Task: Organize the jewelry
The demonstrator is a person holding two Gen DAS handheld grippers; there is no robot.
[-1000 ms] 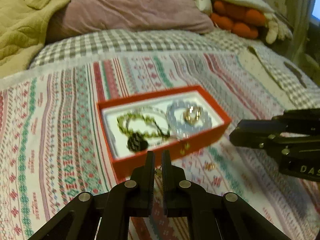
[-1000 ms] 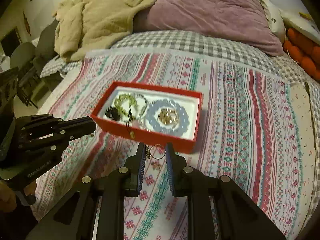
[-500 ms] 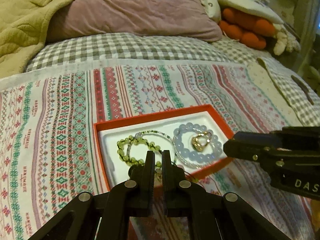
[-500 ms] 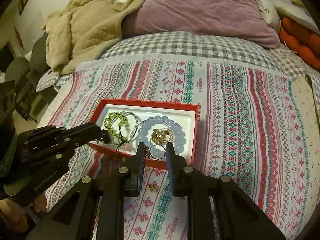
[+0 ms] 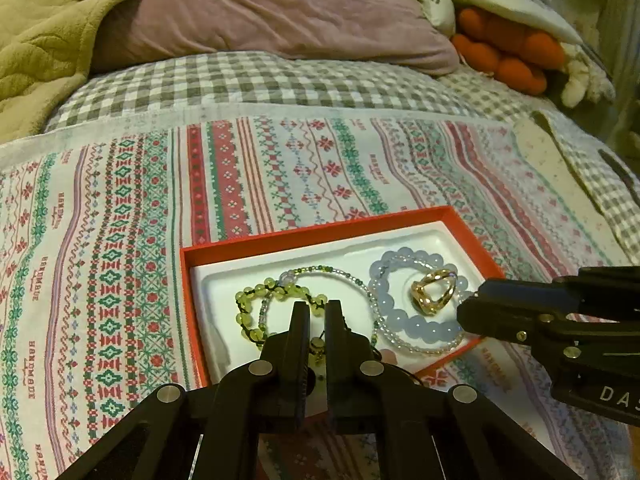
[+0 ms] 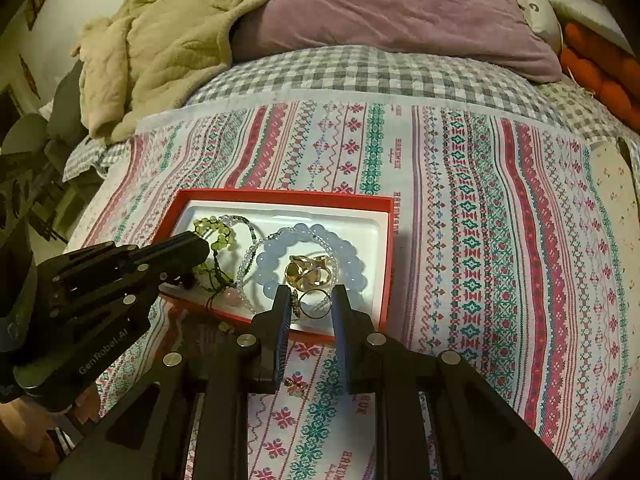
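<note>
A red box with a white liner lies on the patterned bedspread. It holds a green bead bracelet, a pale blue bead bracelet, a thin clear-bead strand and a gold ring. My right gripper is shut on a thin ring with a small charm, held over the box's near edge. My left gripper is nearly closed over the box's near left part, with a small beaded piece between its fingers.
A purple pillow and a beige blanket lie at the head of the bed. Orange cushions sit at the far right. A small gold piece lies on the bedspread under my right gripper.
Both grippers have moved forward from in front of the box to over its near edge. The right gripper carries the thin ring with it.
</note>
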